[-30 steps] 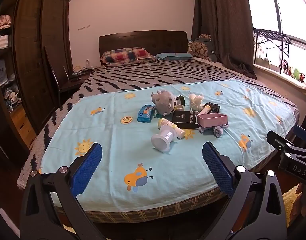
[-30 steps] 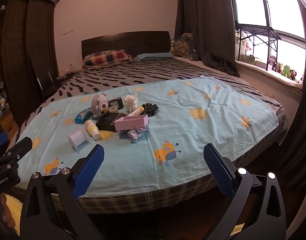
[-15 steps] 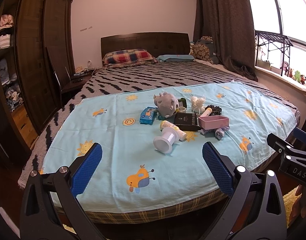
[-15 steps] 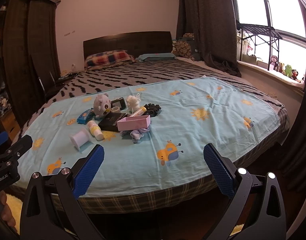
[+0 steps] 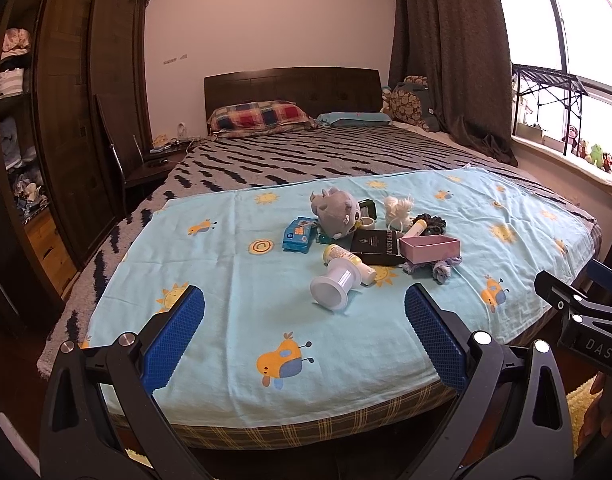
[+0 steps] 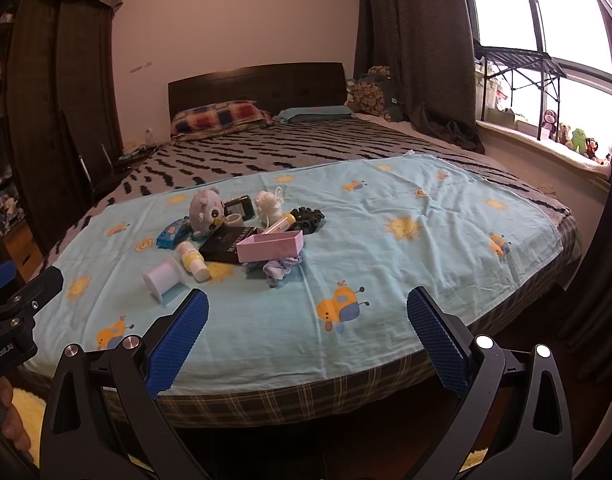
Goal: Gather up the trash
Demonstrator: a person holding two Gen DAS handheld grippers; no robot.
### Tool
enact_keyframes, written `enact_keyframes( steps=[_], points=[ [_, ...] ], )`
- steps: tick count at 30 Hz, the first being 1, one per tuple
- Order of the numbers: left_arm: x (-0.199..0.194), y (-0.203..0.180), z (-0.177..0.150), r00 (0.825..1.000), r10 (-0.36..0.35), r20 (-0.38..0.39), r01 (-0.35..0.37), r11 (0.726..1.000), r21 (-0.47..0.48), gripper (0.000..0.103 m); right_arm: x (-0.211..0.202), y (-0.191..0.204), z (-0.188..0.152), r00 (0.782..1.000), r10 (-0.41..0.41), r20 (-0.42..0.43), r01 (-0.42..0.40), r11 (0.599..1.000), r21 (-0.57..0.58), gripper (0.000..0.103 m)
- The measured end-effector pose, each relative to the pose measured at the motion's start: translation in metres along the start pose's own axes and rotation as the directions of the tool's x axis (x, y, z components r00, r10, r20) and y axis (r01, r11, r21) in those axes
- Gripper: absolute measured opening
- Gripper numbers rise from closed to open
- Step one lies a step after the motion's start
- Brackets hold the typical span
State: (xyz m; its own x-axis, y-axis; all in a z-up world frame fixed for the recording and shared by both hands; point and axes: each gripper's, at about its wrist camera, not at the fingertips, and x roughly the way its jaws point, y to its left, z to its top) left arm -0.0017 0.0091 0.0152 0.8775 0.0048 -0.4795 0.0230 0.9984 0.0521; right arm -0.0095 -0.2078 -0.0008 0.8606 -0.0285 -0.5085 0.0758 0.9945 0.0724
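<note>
The bed (image 5: 266, 312) has drawn slightly nearer both open jaws; its clutter (image 6: 242, 240) now sits lower, closer above the fingertips.

Occlusion: black box (image 5: 376, 246) near corner under pink tray (image 5: 430, 249) | roll of tape (image 5: 367, 222) partly behind grey plush (image 5: 338, 213) | wet wipes pack (image 5: 299, 235) print too small to read | right gripper (image 5: 578, 316) cut by frame edge, jaws out of left-wrist view.
</note>
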Motion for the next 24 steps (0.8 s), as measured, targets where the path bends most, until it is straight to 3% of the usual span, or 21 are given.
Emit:
enact_keyframes(
  steps=[24],
  points=[
    [0.009,0.007,-0.003,1.000,0.015,-0.007,-0.015,1.000,-0.013,0.095,0.011,-0.001,-0.001,0.998,0.055,0.009,-0.055,0.998,-0.002,0.100]
  ],
)
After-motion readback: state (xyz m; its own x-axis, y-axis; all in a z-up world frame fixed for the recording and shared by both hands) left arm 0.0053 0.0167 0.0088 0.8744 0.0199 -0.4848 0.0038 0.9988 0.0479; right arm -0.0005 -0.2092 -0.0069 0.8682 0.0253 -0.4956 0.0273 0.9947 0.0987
